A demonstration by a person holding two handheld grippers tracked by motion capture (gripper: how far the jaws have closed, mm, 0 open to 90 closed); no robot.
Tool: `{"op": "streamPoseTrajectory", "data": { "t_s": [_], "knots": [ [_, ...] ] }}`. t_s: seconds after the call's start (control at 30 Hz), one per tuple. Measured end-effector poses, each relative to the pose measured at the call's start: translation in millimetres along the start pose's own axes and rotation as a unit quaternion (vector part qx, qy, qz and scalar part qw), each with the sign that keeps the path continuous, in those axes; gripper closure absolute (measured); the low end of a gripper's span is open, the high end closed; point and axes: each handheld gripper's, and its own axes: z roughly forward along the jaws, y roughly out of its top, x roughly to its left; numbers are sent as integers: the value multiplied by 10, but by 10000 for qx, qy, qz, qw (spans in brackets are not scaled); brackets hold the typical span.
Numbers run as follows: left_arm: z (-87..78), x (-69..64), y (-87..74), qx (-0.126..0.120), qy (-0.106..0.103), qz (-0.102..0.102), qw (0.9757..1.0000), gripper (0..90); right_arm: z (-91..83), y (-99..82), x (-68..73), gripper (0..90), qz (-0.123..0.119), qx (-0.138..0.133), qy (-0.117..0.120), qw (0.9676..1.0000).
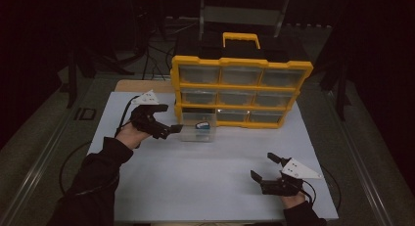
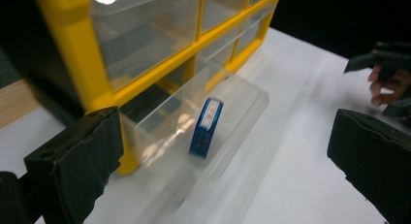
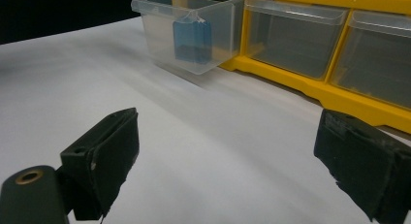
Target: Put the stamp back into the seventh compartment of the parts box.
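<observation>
step: drawer handling, likely pushing back in | left claw (image 1: 172, 129) released, beside pulled-out clear drawer (image 1: 197, 133) at cabinet (image 1: 240, 91) bottom-left slot | blue roll (image 2: 206, 128) upright inside drawer | right claw (image 1: 266, 168) released, idle over desk (image 1: 205, 179) | next: square push, straight into slot

A drawer (image 1: 198, 130) sits pulled out from the bottom row of a drawer cabinet (image 1: 240, 91), just ahead of the left gripper (image 1: 172, 129). A small roll of tape (image 2: 207, 127) stands inside it. The right gripper (image 1: 264, 167) rests well apart, nearer the worktop (image 1: 195, 182) front edge.
</observation>
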Motion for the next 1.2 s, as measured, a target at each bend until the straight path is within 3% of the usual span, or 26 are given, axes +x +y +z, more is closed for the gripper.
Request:
{"op": "streamPoseTrajectory", "data": {
  "t_s": [0.2, 0.57, 0.8, 1.03, 1.2],
  "knots": [
    [-172, -11, -152, -102, 173, 16, 9998, 4, 3, -2, 1, 88, 9, 10, -5, 10000],
    [-415, -46, -408, -314, 260, -63, 9991, 4, 9, -6, 0, 88, 4, 28, -7, 10000],
    [-533, -58, -646, -293, 407, -155, 9986, 3, 14, -7, 5, 88, 5, 35, -5, 10000],
    [-633, -114, -920, -356, 379, -244, 9984, 3, 22, -12, 9, 88, 28, 71, 2, 10000],
    [-698, -140, -1081, -342, 513, -330, 9976, 4, 29, -13, 13, 88, -5, 76, 7, 10000]
  ]
}}
